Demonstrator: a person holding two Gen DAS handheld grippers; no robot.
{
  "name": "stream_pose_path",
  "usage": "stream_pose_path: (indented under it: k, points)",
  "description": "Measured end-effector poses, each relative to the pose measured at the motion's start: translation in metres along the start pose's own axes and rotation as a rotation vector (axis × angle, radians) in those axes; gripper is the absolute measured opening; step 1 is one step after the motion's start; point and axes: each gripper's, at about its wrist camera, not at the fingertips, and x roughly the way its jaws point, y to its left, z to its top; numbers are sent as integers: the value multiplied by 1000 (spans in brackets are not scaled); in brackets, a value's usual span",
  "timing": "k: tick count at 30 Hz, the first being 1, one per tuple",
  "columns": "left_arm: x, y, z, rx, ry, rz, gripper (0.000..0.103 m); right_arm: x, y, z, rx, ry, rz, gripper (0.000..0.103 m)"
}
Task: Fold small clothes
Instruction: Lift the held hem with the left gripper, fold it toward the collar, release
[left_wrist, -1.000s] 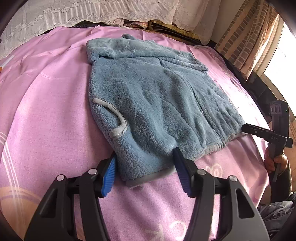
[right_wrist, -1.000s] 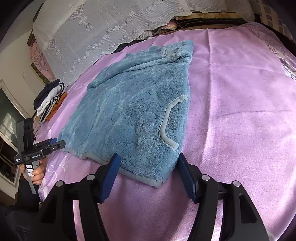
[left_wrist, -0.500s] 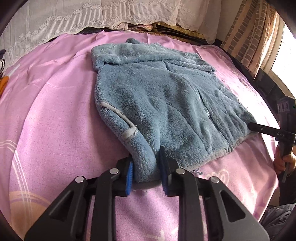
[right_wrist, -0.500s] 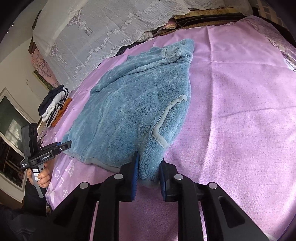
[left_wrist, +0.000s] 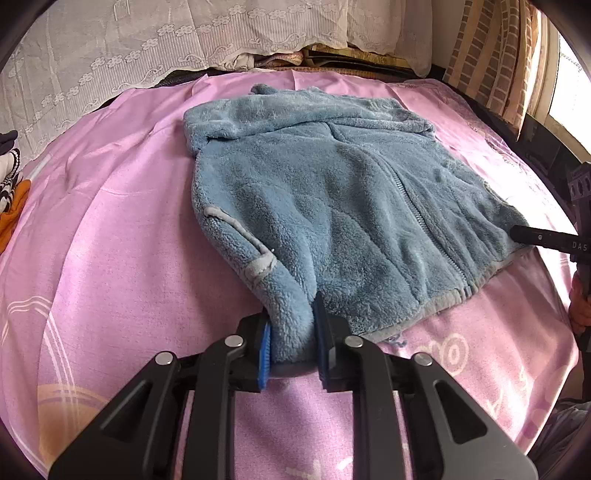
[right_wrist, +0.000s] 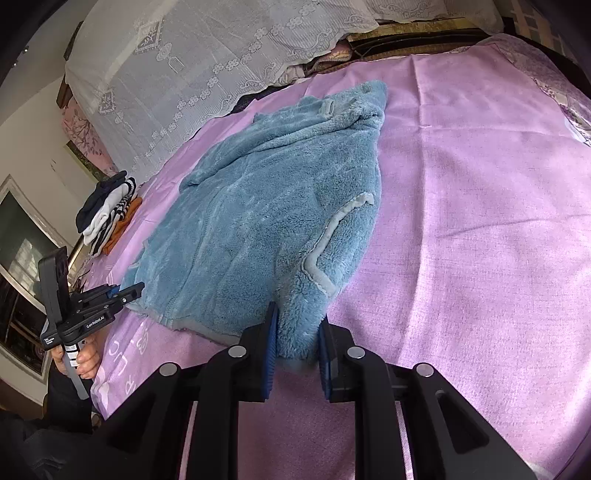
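Blue fleece jacket (left_wrist: 332, 206) lies flat, collar pointing away.

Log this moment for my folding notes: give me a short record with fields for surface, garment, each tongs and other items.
surface: pink sheet on a bed
garment: blue fleece jacket, spread flat, zip closed, hem toward the cameras
left tongs: jaws closing, pads pressing a bunched hem corner near a pocket
right tongs: pads clamped on the other hem corner, near the other pocket
other items: pile of clothes at the sheet's edge; lace cover behind the jacket
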Motion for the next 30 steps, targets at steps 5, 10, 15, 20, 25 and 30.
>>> stream_pose_path:
  k: [5,10,15,20,25,30]
  points:
    - [-16,7,8,-35,-52,-20,14,-11,1,8,5,-38,28,17]
    - [-34,17,24,-76,-115,-46,14,-19,9,20,-23,-69,38,16]
    - [-38,22,46,-83,-139,-47,14,-25,6,40,-10,-94,70,16]
    - [-33,29,80,-91,-158,-37,14,-22,4,72,14,-113,114,15]
    - [-19,42,123,-118,-156,-38,14,-3,-14,120,100,-105,171,15]
    - [6,54,167,-144,-149,-24,14,28,-27,176,175,-94,202,15]
